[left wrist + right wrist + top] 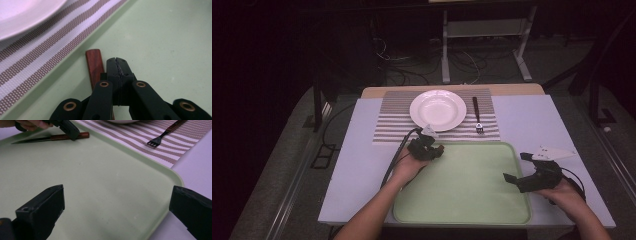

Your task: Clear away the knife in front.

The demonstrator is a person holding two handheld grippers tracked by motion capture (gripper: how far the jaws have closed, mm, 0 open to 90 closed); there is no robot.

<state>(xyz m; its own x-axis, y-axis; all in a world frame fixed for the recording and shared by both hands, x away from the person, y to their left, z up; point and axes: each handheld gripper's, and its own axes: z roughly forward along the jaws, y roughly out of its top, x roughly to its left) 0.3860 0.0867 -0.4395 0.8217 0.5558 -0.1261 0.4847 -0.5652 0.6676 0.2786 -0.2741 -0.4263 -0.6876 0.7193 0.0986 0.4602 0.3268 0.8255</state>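
Our left gripper (439, 150) has its jaws pressed together, resting on the wooden handle of the one knife (51, 138), though whether they pinch it we cannot tell. That knife lies in the far left corner of the single green tray (472, 205), beside its rim. Beyond that rim we see one striped placemat (387, 125) carrying one white plate (438, 110) and one fork (477, 116). Our right gripper (516, 167) hovers with jaws wide apart and empty over the tray's right side.
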